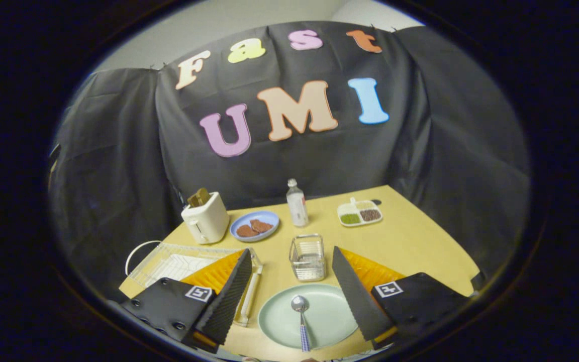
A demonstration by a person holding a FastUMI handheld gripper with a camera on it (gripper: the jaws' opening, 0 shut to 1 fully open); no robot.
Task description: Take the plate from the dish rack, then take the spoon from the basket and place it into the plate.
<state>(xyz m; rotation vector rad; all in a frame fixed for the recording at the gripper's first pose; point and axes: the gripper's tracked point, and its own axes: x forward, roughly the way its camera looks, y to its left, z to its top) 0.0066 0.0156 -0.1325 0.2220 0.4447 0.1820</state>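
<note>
A pale green plate (pixel 327 314) lies flat on the yellow table, between my two fingers. On it rests a spoon (pixel 301 318) with a shiny bowl pointing away from me and a checked handle reaching over the plate's near rim. My gripper (pixel 289 294) hangs above the plate, open wide, with nothing touching its fingers. Just beyond the plate stands the clear wire basket (pixel 308 258). The wire dish rack (pixel 179 261) sits to the left, partly hidden behind my left finger.
Further back on the table (pixel 420 246) stand a cream toaster (pixel 205 217) with toast in it, a blue plate (pixel 254 225) of brown patties, a small bottle (pixel 297 202) and a divided dish (pixel 360 212) of food. Black cloth walls the booth.
</note>
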